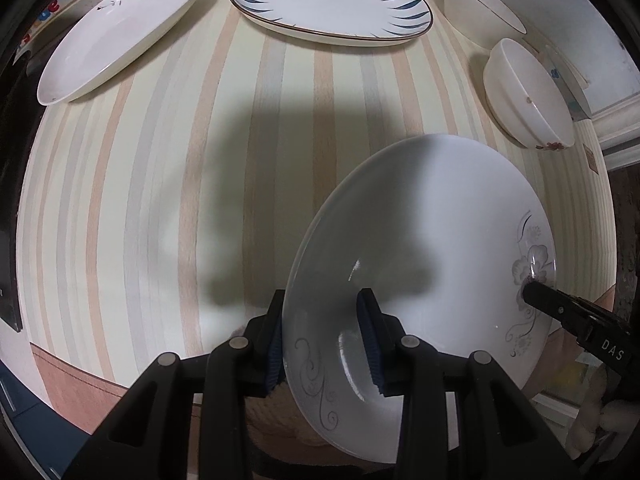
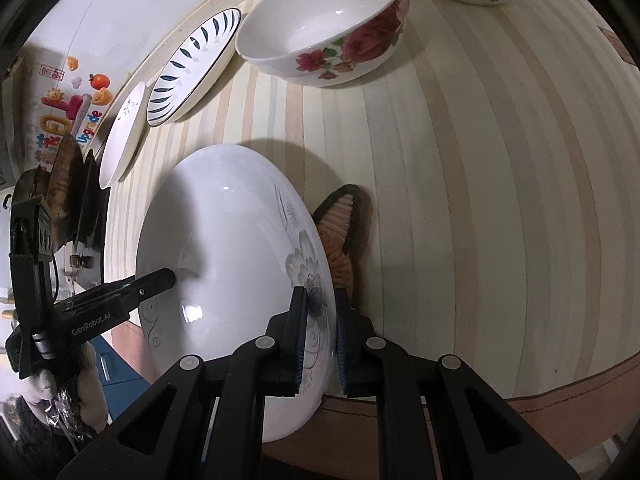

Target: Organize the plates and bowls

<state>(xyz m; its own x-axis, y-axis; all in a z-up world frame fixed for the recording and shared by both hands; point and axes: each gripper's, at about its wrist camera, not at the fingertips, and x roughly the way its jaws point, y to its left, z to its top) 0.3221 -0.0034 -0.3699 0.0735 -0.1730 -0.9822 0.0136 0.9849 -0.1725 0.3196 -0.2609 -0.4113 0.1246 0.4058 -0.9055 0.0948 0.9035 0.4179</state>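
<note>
Holding the grey-flower plate point(image 1: 424, 248) between both tools, lifted and tilted over the near edge of the striped counter point(image 1: 200, 200). Left hand-held gripper point(image 1: 324, 344) is clenched on the rim at the plate's 7 o'clock in the left wrist view, one pad point(image 1: 370, 344) on the glazed face, the other behind. Right hand-held gripper point(image 2: 320, 340) is clenched on the opposite rim, right over the flower print; in the left view its finger shows at 4 o'clock.

Handling notes:
- Glazed ceramic: stiff, brittle, probably fairly heavy for a rim pinch. Glare on the face says slick.
- Ribbed pads grip only a narrow strip of rim, so any twist between the two tools could lever the plate out. Keep both moving together.
- Best hold is where they are now: opposite rim points, pads fully across the lip.
- Set it down flat, not on edge; chipping risk at the rim.

Elsewhere on the counter: blue-leaf plate point(image 1: 332, 0) at 12 o'clock, white sprig plate point(image 1: 120, 32) at 10 o'clock, two white bowls at 1–2 o'clock, namely a plain bowl point(image 1: 480, 12) and a flower bowl point(image 1: 528, 96). A knitted orange thing point(image 2: 344, 232) lies under the held plate's right edge. Likely stacking target is one of the far plates, a guess only.
</note>
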